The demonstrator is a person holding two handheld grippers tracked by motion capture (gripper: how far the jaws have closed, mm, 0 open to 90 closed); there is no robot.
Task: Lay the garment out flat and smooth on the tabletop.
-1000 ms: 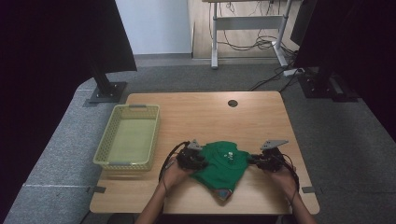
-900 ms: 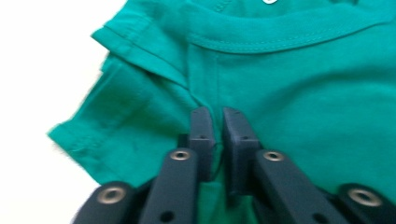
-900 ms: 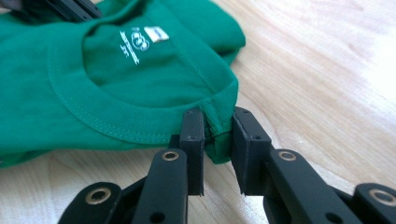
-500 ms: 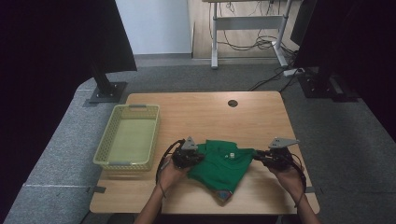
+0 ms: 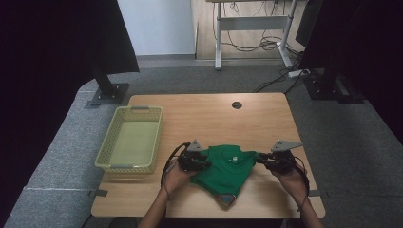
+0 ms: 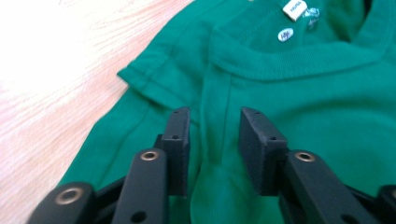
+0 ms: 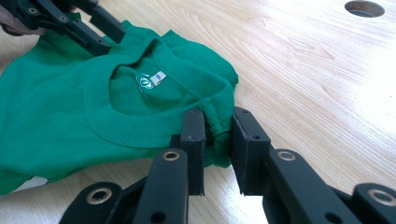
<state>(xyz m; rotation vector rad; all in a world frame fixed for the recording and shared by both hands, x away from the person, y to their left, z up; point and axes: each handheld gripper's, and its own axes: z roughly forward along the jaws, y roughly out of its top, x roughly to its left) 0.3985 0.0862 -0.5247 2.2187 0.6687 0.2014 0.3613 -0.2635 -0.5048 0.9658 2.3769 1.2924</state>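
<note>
Both forearms come in from the table's (image 5: 209, 114) near edge, one gripper at each shoulder of the green shirt (image 5: 223, 173) lying near that edge. The left gripper (image 6: 212, 135) has just been opening; its jaws stand apart over the cloth, pressing nothing. The right gripper (image 7: 218, 140) is clamped on the shirt's edge beside the collar. The neck label (image 6: 294, 9) carries print too small to read.

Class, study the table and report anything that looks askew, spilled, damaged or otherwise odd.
The green T-shirt lies crumpled and skewed, one corner folded over near the table's front edge. The yellow basket sits straight. Nothing spilled or damaged.
</note>
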